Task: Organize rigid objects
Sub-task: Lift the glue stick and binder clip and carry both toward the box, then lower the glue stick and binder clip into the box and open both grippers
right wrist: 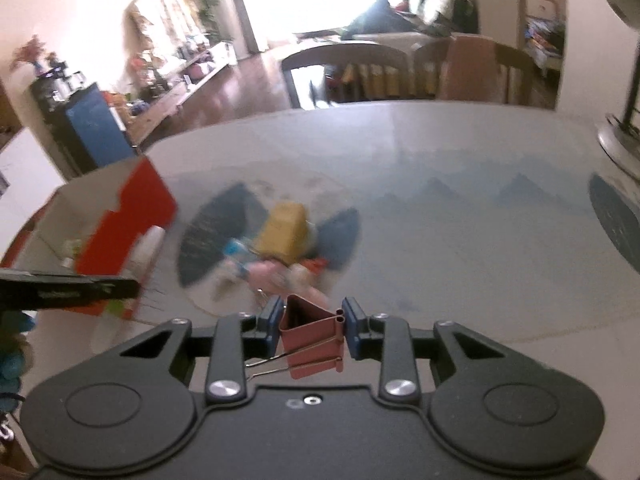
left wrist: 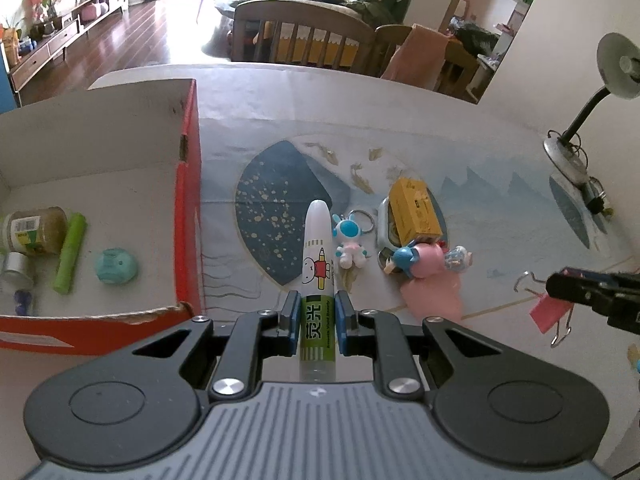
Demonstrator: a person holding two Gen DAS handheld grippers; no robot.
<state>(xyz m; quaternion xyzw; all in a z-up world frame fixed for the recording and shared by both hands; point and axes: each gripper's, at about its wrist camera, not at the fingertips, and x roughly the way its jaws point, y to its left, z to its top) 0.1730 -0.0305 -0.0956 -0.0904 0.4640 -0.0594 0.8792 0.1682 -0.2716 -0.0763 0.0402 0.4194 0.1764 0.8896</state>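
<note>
My left gripper [left wrist: 317,307] is shut on a white and green glue stick [left wrist: 317,264] that points forward over the table, just right of the red cardboard box [left wrist: 188,216]. My right gripper [right wrist: 311,326] is shut on a pink binder clip [right wrist: 316,336], held above the table; from the left wrist view it shows at the right edge [left wrist: 560,286] with the clip [left wrist: 544,314] hanging from it. On the table lie a small blue and white figure keychain [left wrist: 351,240], a yellow box [left wrist: 416,210] and a pink and blue toy figure [left wrist: 424,258].
The red box holds a jar [left wrist: 34,230], a green stick [left wrist: 71,254], a teal round thing [left wrist: 117,266] and small items. A desk lamp [left wrist: 576,136] stands at the table's right. Chairs [left wrist: 304,36] stand beyond the far edge. The right wrist view is blurred.
</note>
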